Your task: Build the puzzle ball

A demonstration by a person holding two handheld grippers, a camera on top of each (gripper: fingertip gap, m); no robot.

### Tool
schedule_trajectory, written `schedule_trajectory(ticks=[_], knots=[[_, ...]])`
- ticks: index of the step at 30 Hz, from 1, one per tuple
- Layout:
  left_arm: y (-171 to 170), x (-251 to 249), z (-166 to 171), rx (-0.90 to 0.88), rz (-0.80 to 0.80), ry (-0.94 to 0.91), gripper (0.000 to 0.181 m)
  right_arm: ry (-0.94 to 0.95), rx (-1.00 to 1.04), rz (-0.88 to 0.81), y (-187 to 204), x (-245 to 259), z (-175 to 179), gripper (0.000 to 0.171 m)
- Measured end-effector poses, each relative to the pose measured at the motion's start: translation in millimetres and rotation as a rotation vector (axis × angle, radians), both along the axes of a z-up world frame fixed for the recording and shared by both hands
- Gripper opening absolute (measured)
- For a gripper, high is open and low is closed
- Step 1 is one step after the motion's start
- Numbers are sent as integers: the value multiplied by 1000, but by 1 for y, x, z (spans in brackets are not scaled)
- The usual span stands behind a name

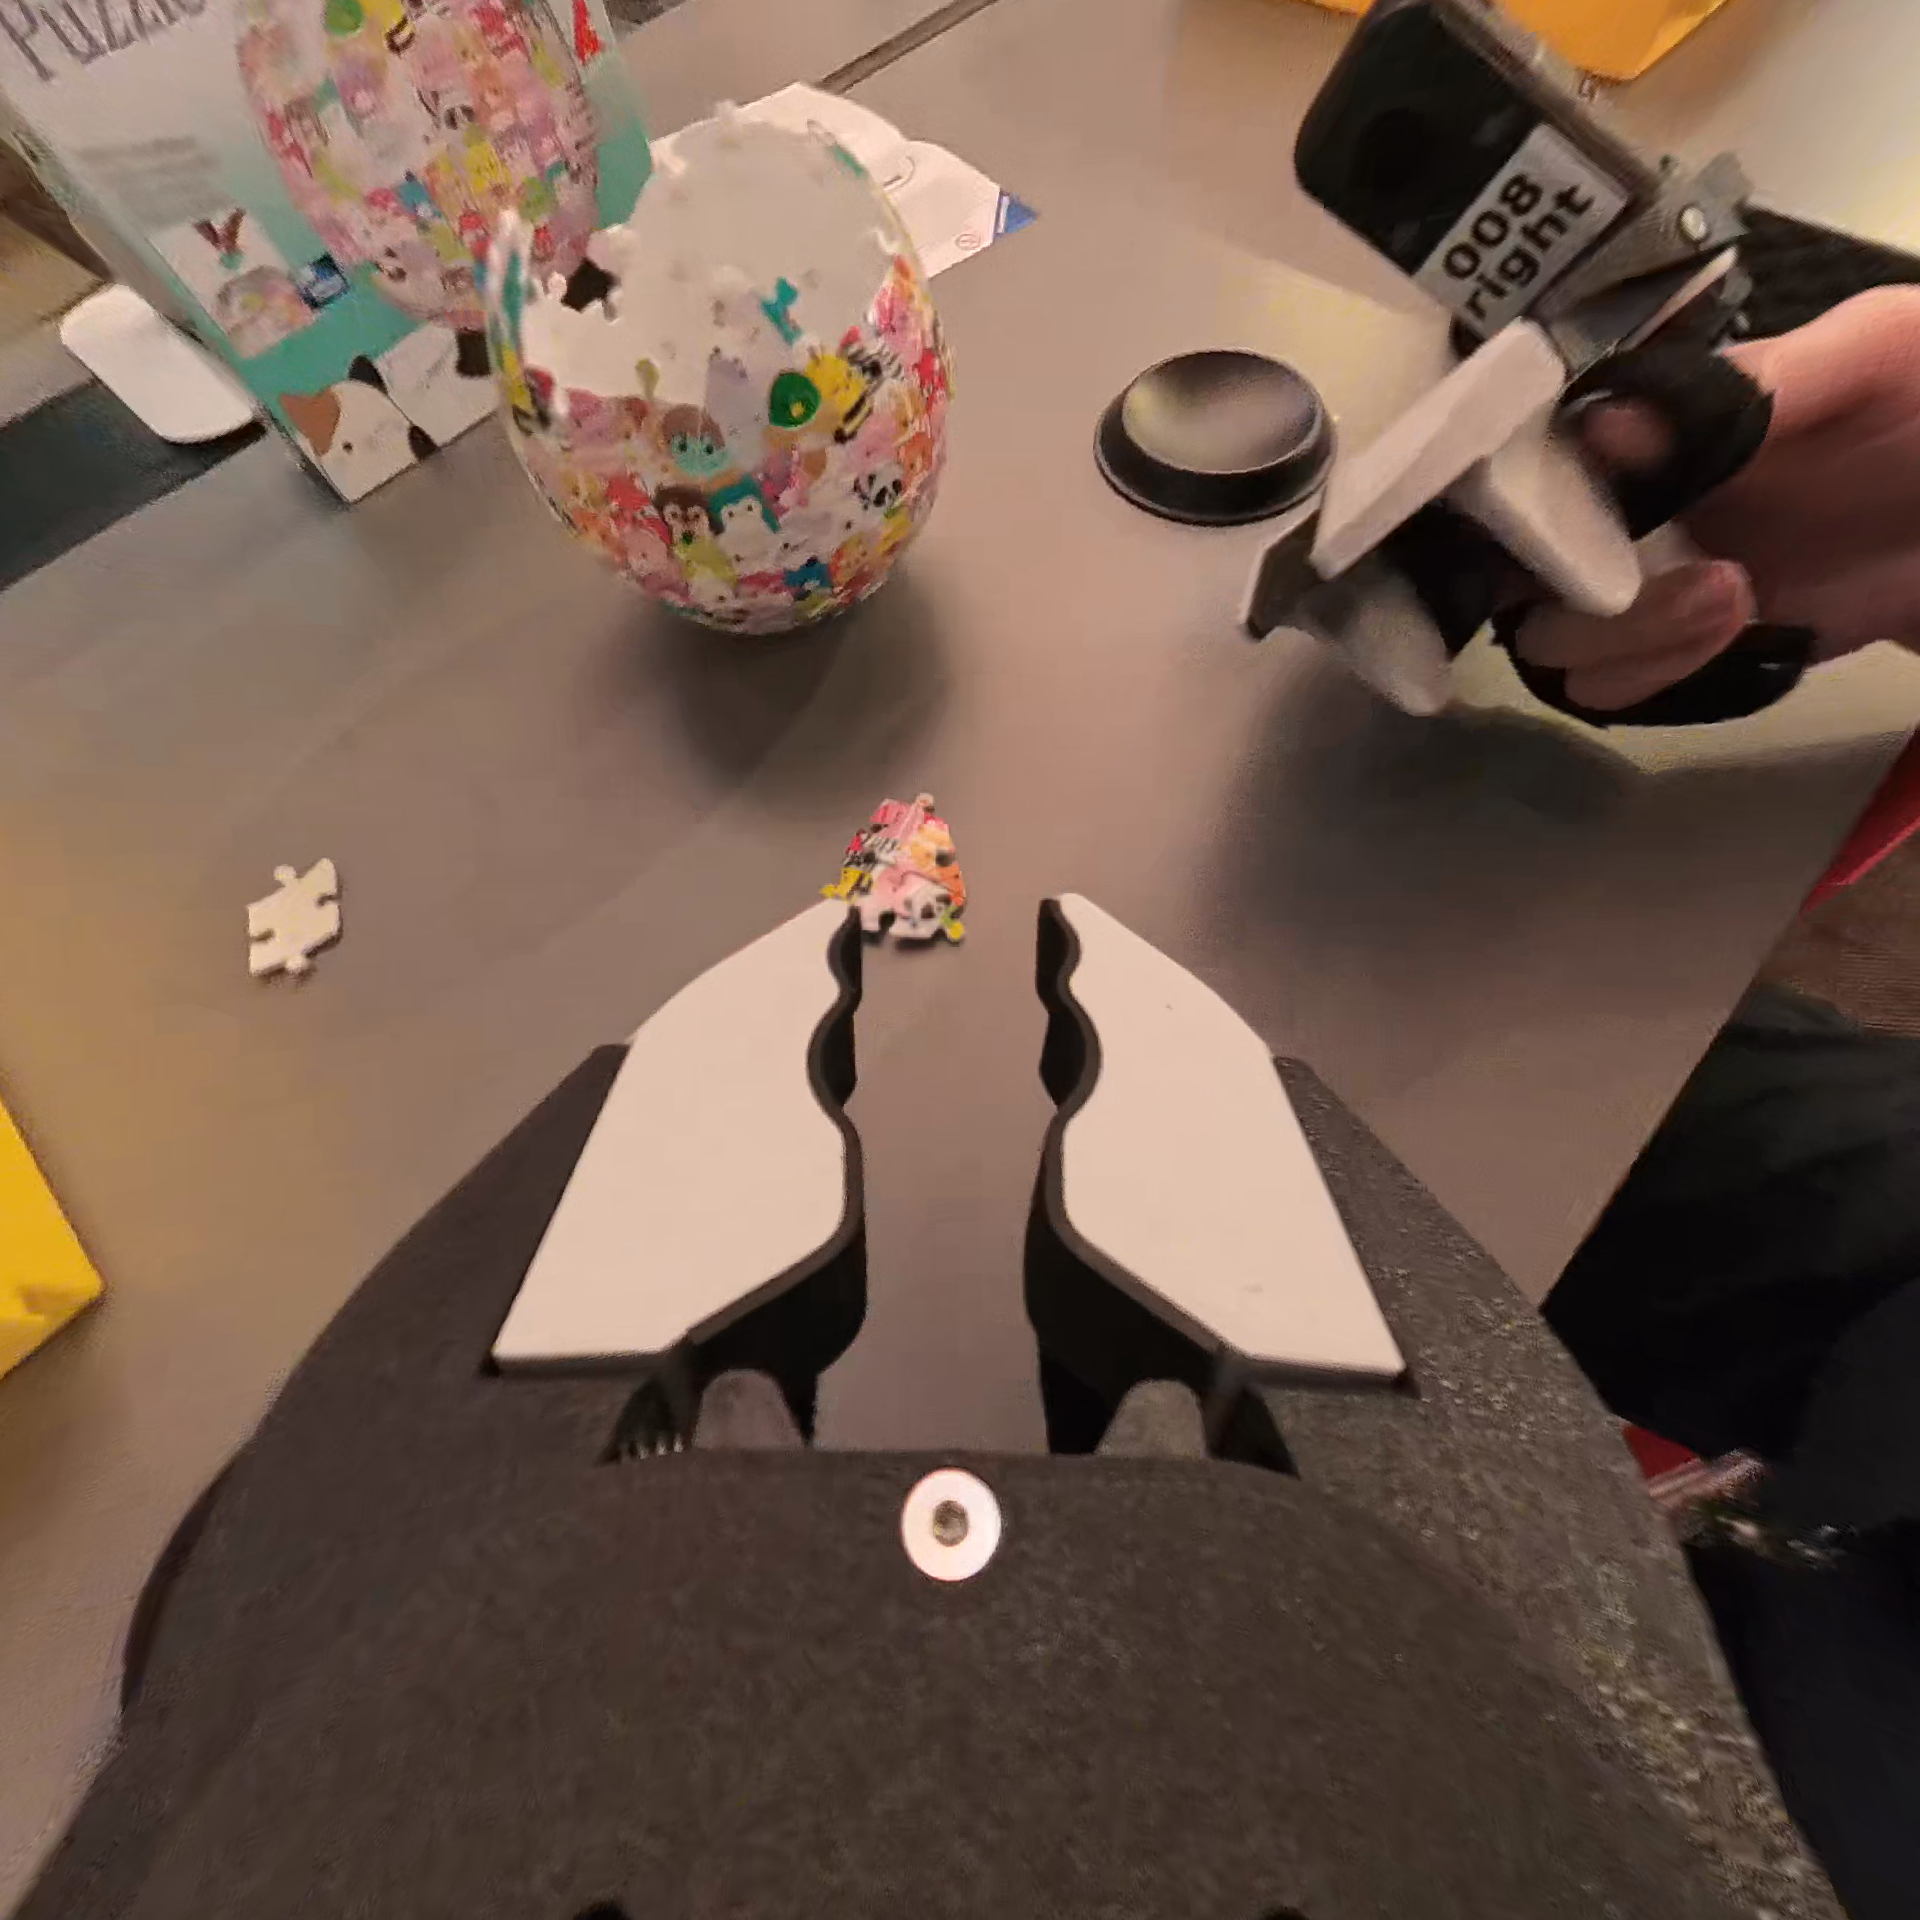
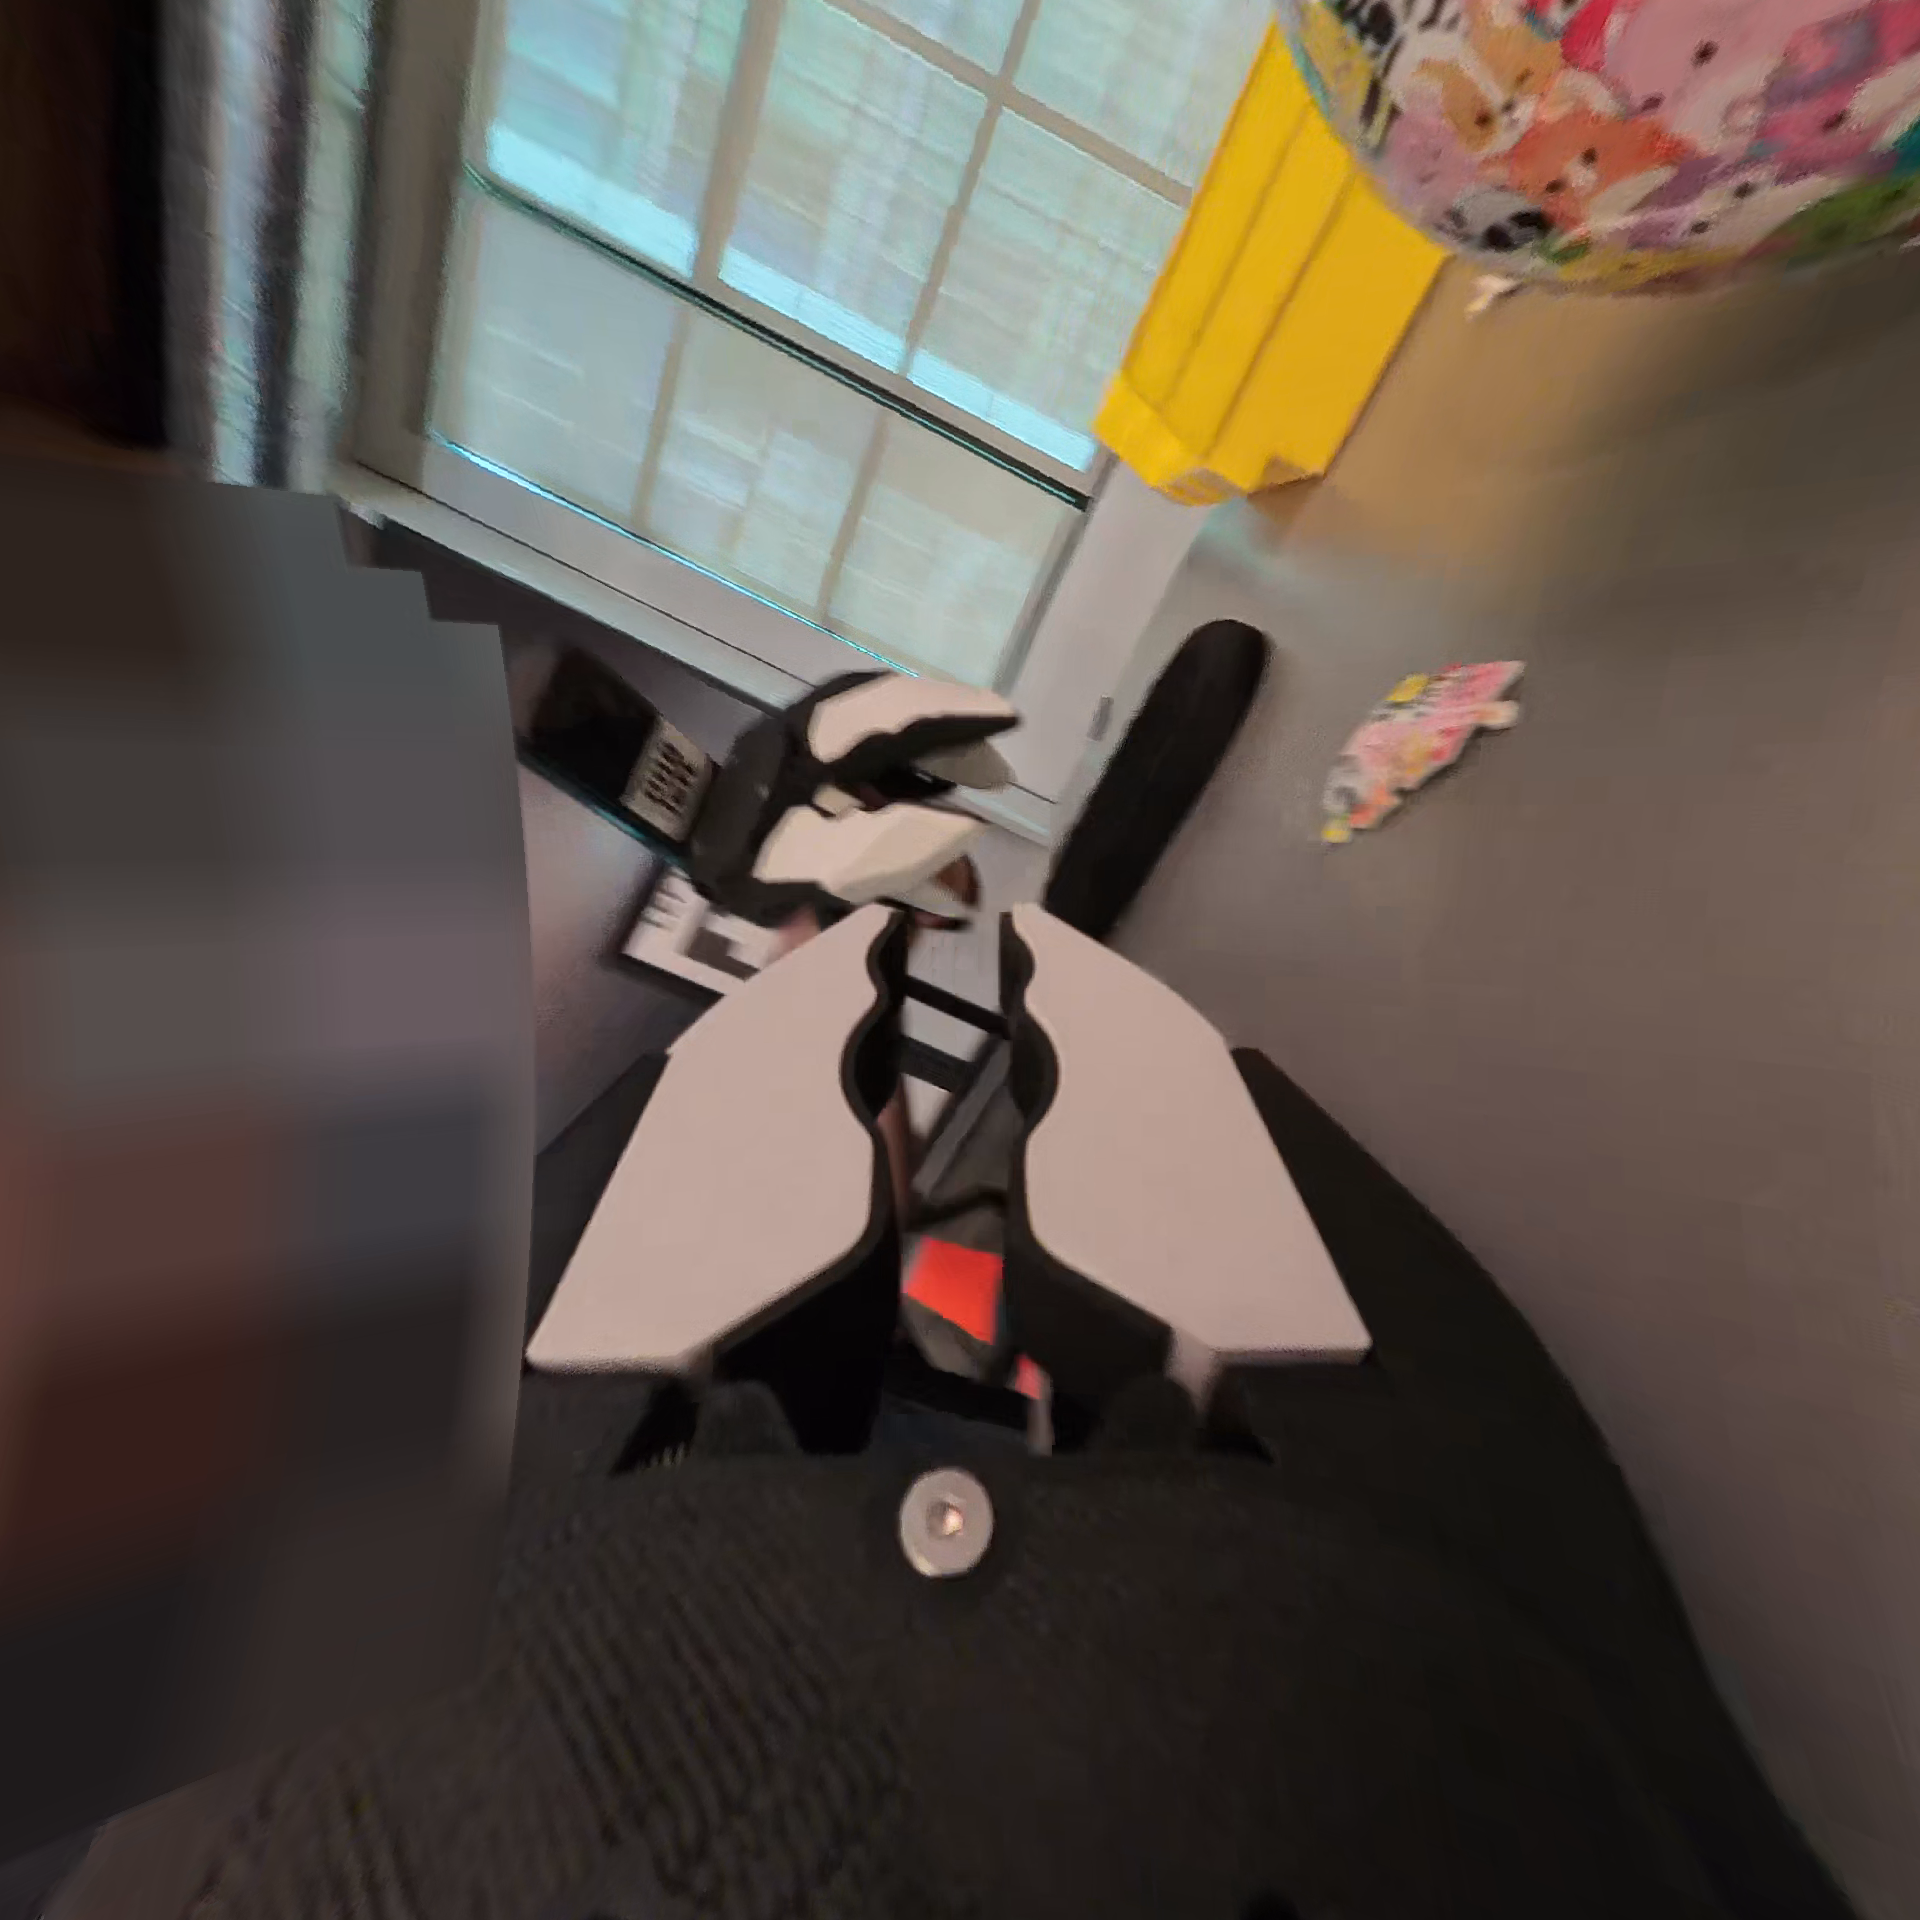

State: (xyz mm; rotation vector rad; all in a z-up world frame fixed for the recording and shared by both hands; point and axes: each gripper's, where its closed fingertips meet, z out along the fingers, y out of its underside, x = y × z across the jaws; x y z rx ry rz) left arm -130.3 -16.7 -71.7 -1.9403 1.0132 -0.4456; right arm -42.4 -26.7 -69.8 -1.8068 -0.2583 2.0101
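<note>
Near the desk's middle, the left gripper (image 1: 948, 914), jaws apart and empty, reaches a small colourful cluster of joined puzzle pieces (image 1: 906, 868), short of the half-built egg-shaped puzzle ball (image 1: 727, 416); next it likely pinches them, while the right gripper (image 2: 948, 920) hangs parted, empty.

The table (image 1: 468, 727) looks smooth and matt grey. The puzzle ball (image 1: 727, 447) has a glossy printed shell, white inside. The left gripper (image 1: 948, 925) has a rough black plastic body with smooth white fingers (image 1: 717, 1122).

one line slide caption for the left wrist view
Open left tool nears a joined piece cluster on the table; the half-built puzzle ball stands behind.
</note>
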Motion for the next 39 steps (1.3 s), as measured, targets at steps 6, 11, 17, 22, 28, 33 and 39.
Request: schedule_trajectory(ticks=[6, 11, 17, 22, 28, 33, 39], knots=[[8, 6, -28, -55, -46, 61, 53, -269, 233, -4, 14, -7, -23, 28], [29, 22, -67, -77, -111, 235, 66, -469, 404, 13, 22, -18, -40, 32], [47, 27, -83, -137, -179, 273, 65, -468, 459, -16, 23, -20, -36, 32], [46, 29, -86, -202, -216, 240, 56, -504, 459, -4, 26, -21, -40, 32], [46, 25, -85, -204, -204, 220, 47, -481, 450, -1, 26, -21, -39, 33], [43, 25, -85, -191, -209, 223, 42, -471, 430, 9, 25, -20, -39, 33], [37, 28, -81, -137, -214, 209, 42, -502, 439, 35, 20, -23, -43, 34]])
